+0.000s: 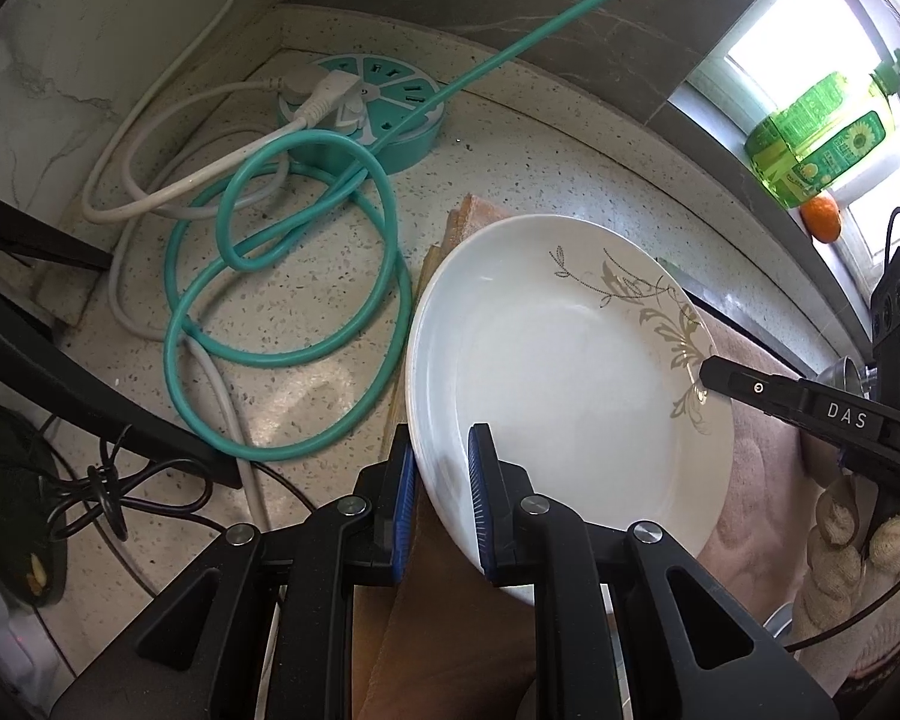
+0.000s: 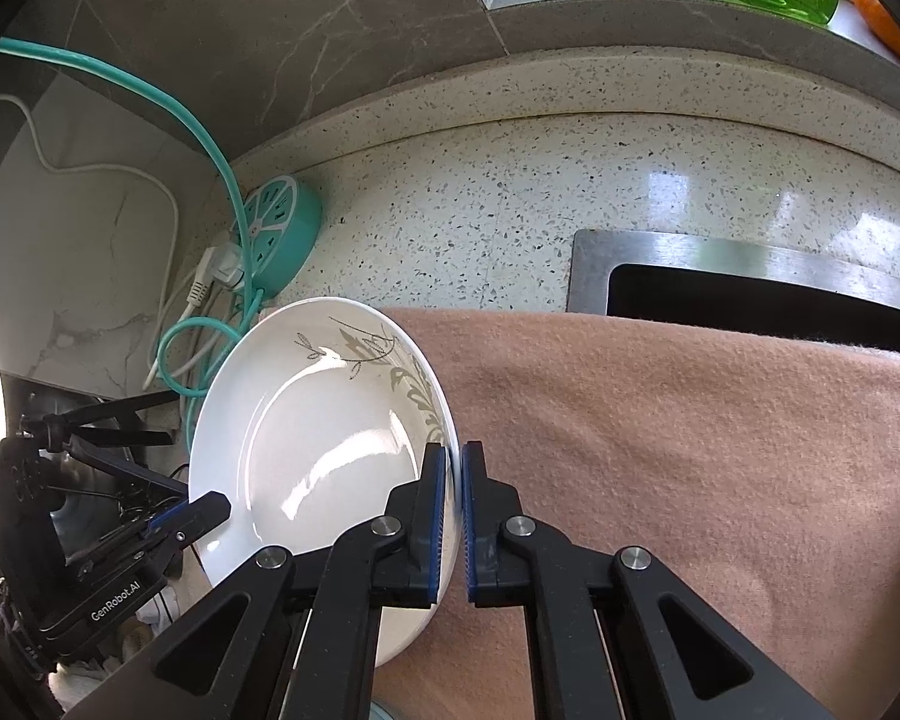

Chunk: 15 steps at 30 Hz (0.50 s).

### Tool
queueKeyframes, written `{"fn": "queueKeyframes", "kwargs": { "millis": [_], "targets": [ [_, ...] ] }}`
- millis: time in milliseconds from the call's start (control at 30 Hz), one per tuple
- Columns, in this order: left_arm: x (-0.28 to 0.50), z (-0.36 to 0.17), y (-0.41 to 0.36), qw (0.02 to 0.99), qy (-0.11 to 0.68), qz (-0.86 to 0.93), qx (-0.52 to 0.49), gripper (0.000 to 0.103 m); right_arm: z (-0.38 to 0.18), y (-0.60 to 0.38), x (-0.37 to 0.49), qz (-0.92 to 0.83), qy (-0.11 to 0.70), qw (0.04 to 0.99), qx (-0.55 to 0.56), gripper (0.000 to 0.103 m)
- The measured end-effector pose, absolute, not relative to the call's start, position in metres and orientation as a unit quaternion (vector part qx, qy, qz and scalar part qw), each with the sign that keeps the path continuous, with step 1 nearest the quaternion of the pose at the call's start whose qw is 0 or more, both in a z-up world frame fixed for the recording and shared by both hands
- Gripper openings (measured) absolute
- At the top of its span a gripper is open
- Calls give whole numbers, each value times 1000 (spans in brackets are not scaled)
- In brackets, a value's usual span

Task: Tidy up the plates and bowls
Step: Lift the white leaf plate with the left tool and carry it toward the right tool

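Plate: one white plate [image 1: 570, 372] with a grey-gold leaf pattern is held tilted above the desk [image 1: 306, 360], over the edge of a pinkish-brown cloth [image 2: 690, 450]; whether its lower rim rests on anything cannot be told.
Left hand-held gripper [image 1: 444, 498]: narrowed on the near rim of the plate, one blue pad under the rim and one inside the dish.
Right hand-held gripper [image 2: 455, 516]: closed down to a thin slit on the opposite rim, by the leaf pattern; in the left wrist view its tip is seen touching that rim.
Key relation: the plate lies between the two grippers, so each holds one side and neither is the nearer; from the left it spreads forward and to the right, from the right it spreads forward and to the left.
Axis: the plate is round, so no long axis is given; its face is tipped toward the right gripper's side.
Surroundings: a teal round power strip [image 1: 360, 108] with coiled teal cable [image 1: 282, 324] lies well beyond the plate on the desk; a steel sink [image 2: 750, 276] is seen past the cloth.
Judgement: the plate is likely being carried or set down, and both grips must move together or the rim may slip.
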<state>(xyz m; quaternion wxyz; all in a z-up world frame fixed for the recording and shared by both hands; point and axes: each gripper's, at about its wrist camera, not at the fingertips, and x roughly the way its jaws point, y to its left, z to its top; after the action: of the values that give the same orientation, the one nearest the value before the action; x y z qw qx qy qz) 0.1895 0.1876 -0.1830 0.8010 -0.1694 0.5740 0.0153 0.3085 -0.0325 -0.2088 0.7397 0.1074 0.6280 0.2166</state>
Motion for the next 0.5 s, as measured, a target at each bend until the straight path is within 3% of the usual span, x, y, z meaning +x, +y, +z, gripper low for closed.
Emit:
{"fn": "queueKeyframes", "kwargs": {
  "millis": [500],
  "targets": [
    [187,-169,171,812,562,-2,-155,15,-187,-54,293,212,614,751,114,5]
  ]
}}
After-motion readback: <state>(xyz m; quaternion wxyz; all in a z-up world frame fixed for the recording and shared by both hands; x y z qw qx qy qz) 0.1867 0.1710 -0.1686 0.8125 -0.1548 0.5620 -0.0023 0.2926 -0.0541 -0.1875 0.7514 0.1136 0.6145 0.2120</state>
